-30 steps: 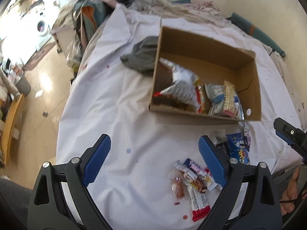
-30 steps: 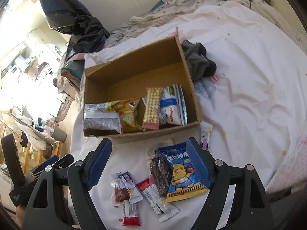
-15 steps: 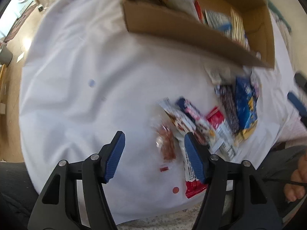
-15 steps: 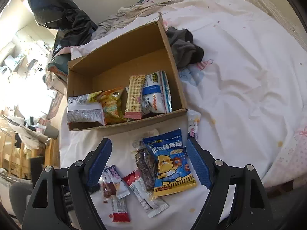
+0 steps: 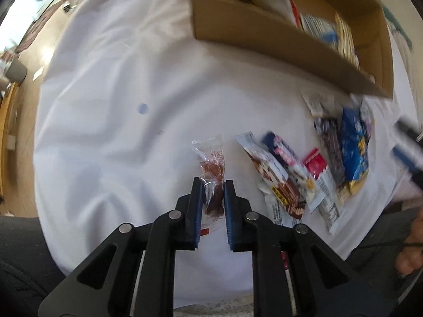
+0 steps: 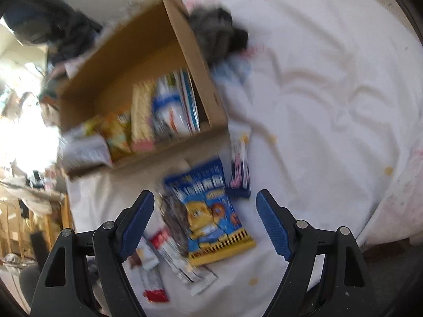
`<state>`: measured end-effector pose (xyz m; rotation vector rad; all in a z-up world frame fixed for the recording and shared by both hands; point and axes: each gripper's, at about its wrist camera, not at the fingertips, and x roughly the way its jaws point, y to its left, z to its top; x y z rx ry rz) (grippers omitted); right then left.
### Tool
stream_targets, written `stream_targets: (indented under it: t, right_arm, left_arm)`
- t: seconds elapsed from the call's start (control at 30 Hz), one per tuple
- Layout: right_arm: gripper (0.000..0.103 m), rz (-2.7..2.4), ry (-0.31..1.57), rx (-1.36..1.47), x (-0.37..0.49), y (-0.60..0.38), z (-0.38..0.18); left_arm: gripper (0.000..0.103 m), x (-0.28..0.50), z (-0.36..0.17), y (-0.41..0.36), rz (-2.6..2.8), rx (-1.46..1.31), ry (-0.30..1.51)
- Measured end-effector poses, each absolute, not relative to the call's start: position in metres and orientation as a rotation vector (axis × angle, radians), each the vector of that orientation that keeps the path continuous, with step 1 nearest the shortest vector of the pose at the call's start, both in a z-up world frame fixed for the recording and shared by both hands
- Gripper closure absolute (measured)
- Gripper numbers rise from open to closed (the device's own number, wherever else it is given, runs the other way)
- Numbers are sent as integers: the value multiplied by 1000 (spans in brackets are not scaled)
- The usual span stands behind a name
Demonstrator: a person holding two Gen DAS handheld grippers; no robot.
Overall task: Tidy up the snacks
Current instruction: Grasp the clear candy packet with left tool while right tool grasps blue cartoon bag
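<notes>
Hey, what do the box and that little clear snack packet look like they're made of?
Box: brown cardboard, matte, to judge by its flat, stiff walls.
Packet: thin clear plastic film, glossy; the reddish-brown snack shows through it and its end is crimped.

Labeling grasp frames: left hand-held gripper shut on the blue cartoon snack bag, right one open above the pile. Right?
Not quite. The left wrist view shows the left hand-held gripper shut on the small clear packet of reddish-brown snack, not the blue bag. The right hand-held gripper is open above the pile.
</notes>
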<state>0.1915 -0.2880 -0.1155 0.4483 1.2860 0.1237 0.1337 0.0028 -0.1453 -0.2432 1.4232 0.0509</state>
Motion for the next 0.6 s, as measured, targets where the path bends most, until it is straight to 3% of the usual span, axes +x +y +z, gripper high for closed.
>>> stream_targets:
  t: [0.27,0.37,0.47,0.6]
  right_arm:
    - [22,141,1494,341,208,-258,-163]
    - [48,135,1495,231,208,-246,-165]
    - [60,153,1494,199,205,-243,-167]
    - [67,184,1471,214,198,-244,-158]
  left_arm:
    - [91,136,-117,7,74,-240,1319]
    - [91,141,-113,10,66,-235,1309]
    - [91,145,-113,11,64,-247,1318]
    - [91,144,-116,11,67,-261,1323]
